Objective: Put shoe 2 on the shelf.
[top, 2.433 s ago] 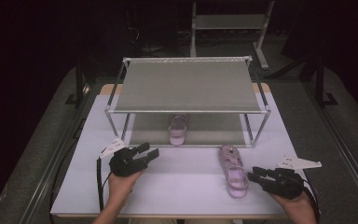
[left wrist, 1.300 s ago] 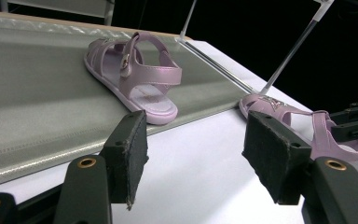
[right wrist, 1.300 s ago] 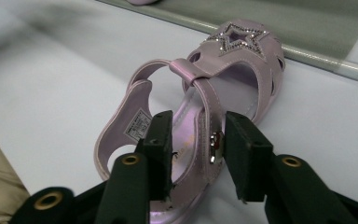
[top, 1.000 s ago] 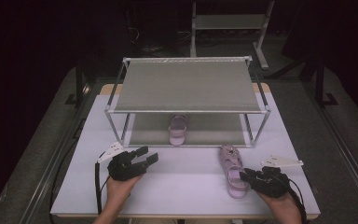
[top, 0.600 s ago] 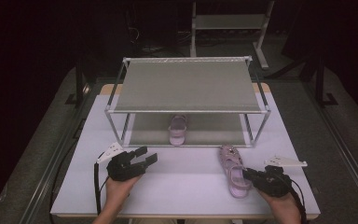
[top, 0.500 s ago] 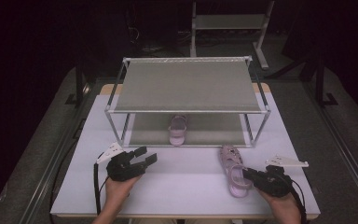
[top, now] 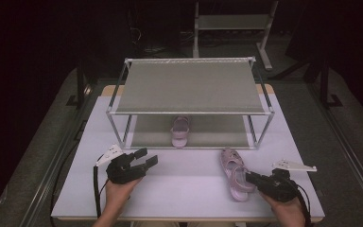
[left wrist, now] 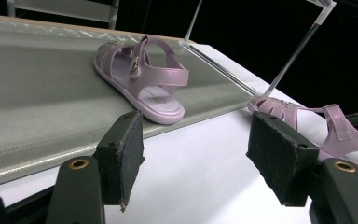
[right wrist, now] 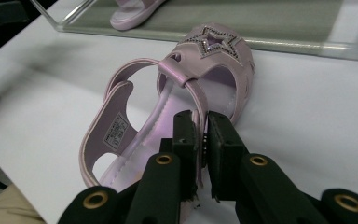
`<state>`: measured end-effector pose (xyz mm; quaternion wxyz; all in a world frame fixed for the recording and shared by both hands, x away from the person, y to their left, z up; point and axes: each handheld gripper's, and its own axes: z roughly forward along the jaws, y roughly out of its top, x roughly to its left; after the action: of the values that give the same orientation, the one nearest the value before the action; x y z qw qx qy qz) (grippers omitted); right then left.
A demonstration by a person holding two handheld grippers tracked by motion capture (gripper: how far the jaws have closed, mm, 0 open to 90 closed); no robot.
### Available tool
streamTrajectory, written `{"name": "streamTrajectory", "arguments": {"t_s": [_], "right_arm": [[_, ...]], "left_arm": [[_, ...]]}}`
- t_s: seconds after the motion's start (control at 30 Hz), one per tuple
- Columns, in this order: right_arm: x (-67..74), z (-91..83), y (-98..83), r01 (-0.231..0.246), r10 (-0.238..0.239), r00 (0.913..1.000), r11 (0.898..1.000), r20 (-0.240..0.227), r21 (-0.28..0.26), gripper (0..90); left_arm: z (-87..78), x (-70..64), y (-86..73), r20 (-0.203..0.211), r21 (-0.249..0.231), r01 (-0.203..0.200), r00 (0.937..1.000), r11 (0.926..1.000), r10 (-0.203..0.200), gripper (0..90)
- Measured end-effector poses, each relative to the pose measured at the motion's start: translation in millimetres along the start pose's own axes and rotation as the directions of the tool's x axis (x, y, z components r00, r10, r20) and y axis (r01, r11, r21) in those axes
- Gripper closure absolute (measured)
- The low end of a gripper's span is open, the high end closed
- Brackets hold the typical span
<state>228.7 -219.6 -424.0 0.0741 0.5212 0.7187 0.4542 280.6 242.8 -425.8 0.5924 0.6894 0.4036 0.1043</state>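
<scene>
The right tongs (right wrist: 200, 140) pinch the sandal's (right wrist: 168, 121) side strap; the left tongs (left wrist: 196, 158) stand spread, nothing between them.

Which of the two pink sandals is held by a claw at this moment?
The sandal on the bare white table, in front of the rack. The right claw is shut on its side strap. The other sandal stands untouched on the rack's lower shelf.

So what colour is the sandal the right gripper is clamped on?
Pale metallic lilac-pink, with a glittery star on the toe; the sandal shows best in the right gripper view.
</scene>
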Motion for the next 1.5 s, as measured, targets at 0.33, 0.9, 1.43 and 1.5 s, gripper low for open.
{"name": "streamTrajectory", "arguments": {"t_s": [0.33, 0.9, 1.43, 1.5], "right_arm": [[6.7, -0.4, -2.0, -0.013, 0.013, 0.9993, 1.000, -0.036, -0.016, 82.0], [17.4, 2.8, 4.5, -0.034, 0.031, 0.9967, 0.999, -0.075, -0.038, 82.1], [25.4, 9.7, 16.5, -0.043, 0.036, 0.9942, 0.997, -0.102, -0.066, 82.1], [25.7, 9.9, 16.7, -0.044, 0.037, 0.9942, 0.997, -0.101, -0.068, 82.1]], "left_arm": [[-1.7, -1.0, 0.1, 0.001, -0.001, -0.002, 1.0000, 1.0000, 0.002, 34.6], [-2.1, -2.9, 0.4, 0.003, -0.001, -0.005, 1.0000, 1.0000, 0.005, 34.3], [-0.7, -4.0, 1.7, 0.007, -0.003, -0.005, 1.0000, 1.0000, 0.005, 34.2], [-0.1, -4.1, 1.3, 0.008, -0.002, -0.002, 1.0000, 1.0000, 0.003, 34.2]]}}
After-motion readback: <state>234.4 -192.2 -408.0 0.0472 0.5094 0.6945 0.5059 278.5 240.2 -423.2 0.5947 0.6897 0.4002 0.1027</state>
